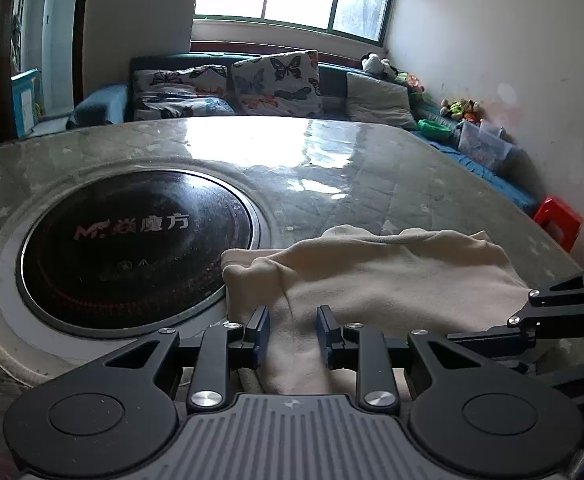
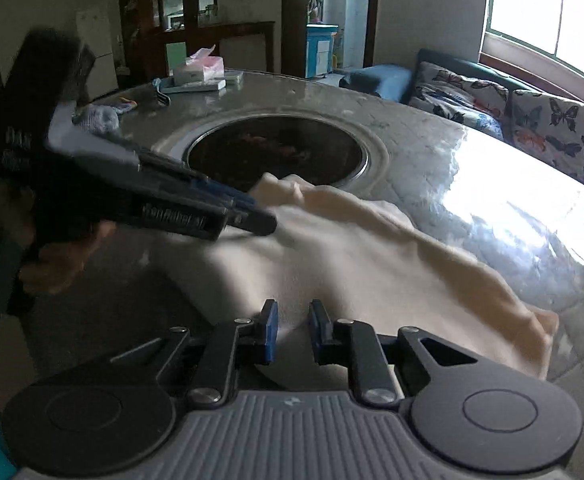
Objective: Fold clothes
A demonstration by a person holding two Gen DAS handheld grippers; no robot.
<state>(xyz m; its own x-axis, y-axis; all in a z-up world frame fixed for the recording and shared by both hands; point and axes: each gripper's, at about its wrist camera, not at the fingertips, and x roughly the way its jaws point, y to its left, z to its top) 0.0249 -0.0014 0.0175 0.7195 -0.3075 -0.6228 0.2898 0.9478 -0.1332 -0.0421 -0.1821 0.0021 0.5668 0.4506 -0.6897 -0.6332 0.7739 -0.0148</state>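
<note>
A cream garment [image 1: 375, 280] lies rumpled on the glossy table, next to the round black cooktop. It also shows in the right wrist view [image 2: 351, 264], stretching toward the table's right edge. My left gripper [image 1: 293, 330] is open just above the garment's near part, holding nothing. My right gripper [image 2: 293, 330] is open over the garment's near edge, empty. The left gripper also appears in the right wrist view [image 2: 248, 210], blurred, over the garment's far left corner. Part of the right gripper [image 1: 559, 312] shows at the right of the left wrist view.
The round black cooktop [image 1: 132, 248] is set into the table [image 1: 371, 176], touching the garment's left corner. A tissue box [image 2: 198, 70], a bluish cloth [image 2: 100, 118] and small items sit at the table's far side. A sofa with butterfly cushions [image 1: 276, 82] and a red stool [image 1: 559, 220] stand beyond.
</note>
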